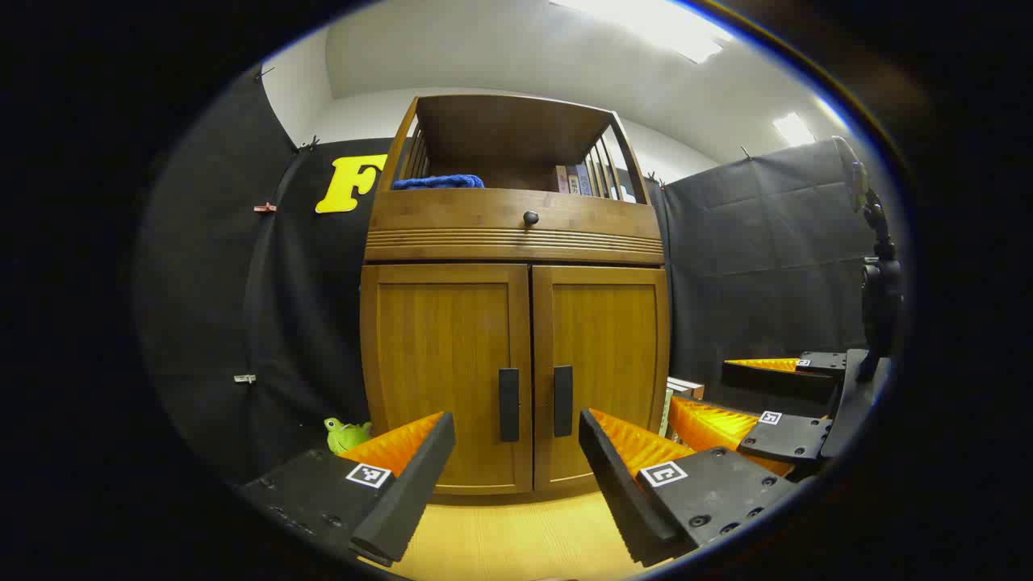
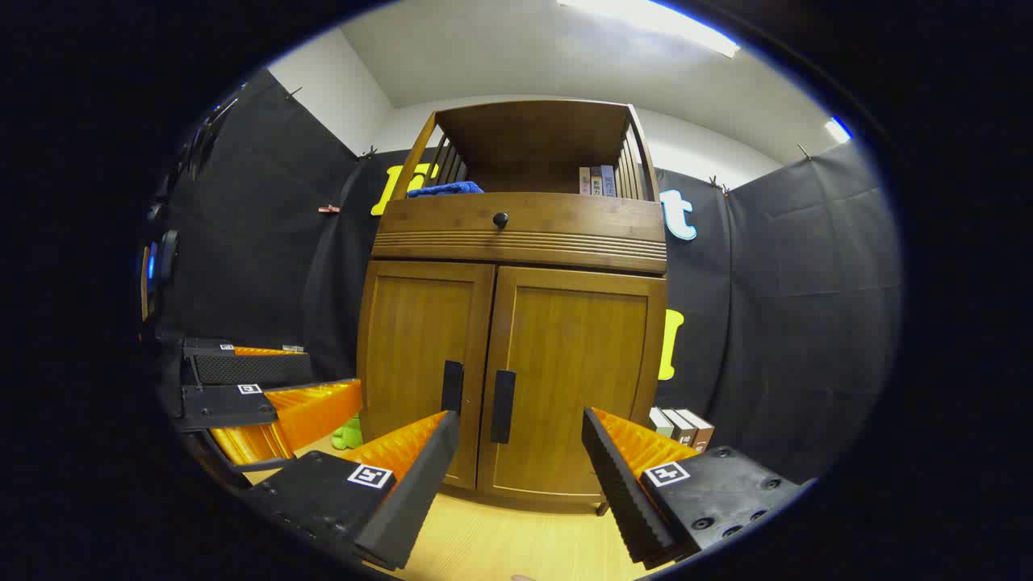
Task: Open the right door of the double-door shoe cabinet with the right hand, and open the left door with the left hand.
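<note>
The shoe cabinet point(image 1: 516, 242) is a warm brown wooden piece standing upright on the pale wood floor point(image 1: 516, 532) against the black cloth wall, with an open railed shelf on top and a ribbed band carrying a small dark knob point(image 1: 530, 217) below it. Its left door point(image 1: 444, 371) and right door point(image 1: 605, 363) are both shut and flush, meeting at a narrow centre seam. Each carries a dark vertical bar beside that seam, the left handle point(image 1: 508, 404) and the right handle point(image 1: 562, 400), low on the panels.

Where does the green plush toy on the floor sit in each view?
Left gripper view: green plush toy at lower left, left of the shoe cabinet.
Right gripper view: green plush toy peeks out left of the cabinet base.
Shared landmark: the drawer knob.
</note>
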